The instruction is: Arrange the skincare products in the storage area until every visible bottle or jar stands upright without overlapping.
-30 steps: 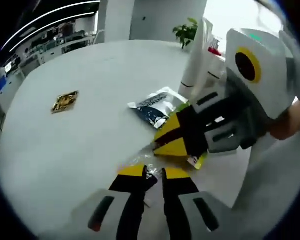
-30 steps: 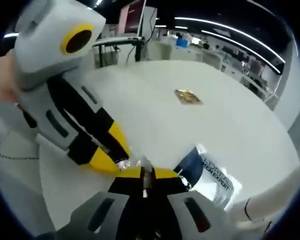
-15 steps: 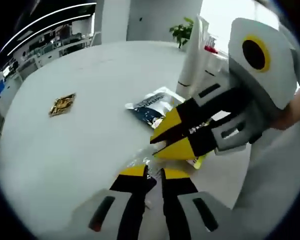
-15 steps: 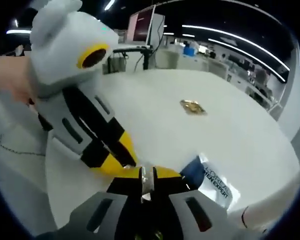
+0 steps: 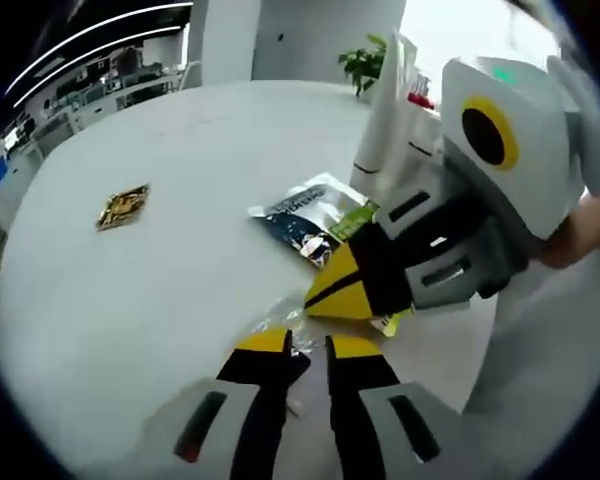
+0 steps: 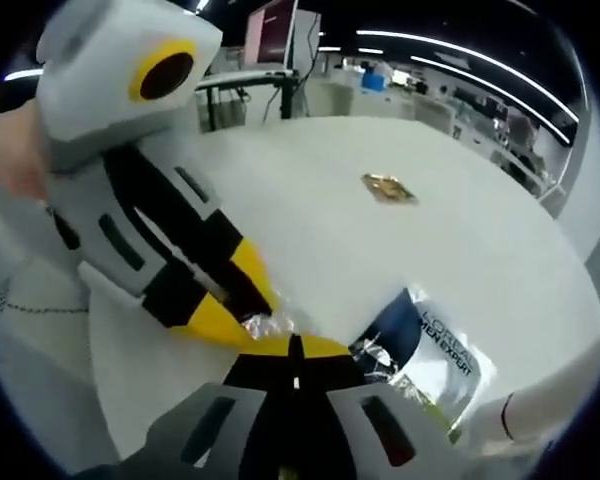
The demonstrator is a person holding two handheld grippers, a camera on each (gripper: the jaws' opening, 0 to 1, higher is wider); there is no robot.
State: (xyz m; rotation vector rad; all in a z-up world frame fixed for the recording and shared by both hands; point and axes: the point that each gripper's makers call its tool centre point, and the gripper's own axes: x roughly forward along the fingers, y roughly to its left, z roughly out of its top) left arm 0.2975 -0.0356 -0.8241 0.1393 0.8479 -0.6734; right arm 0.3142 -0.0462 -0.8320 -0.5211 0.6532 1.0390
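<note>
Nearest, the left gripper (image 5: 308, 345) and right gripper (image 6: 295, 347), each with jaws nearly together, pinch a crumpled clear wrapper (image 5: 280, 325) on the white desk (image 5: 160, 280). At 1 o'clock lies a blue sachet (image 5: 310, 212); farther, white tubes (image 5: 395, 110), partly hidden. At 10 o'clock, a gold packet (image 5: 123, 205), unreadable. Beyond, dim office.

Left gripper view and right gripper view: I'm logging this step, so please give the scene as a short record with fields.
surface: white table
left gripper: nearly closed on a crinkled clear wrapper
right gripper: jaws closed on the same wrapper's edge
blue sachet: lying flat beside the grippers
gold packet: flat, apart from the rest
white tubes: upright at the table's far side
plant: behind the table
</note>
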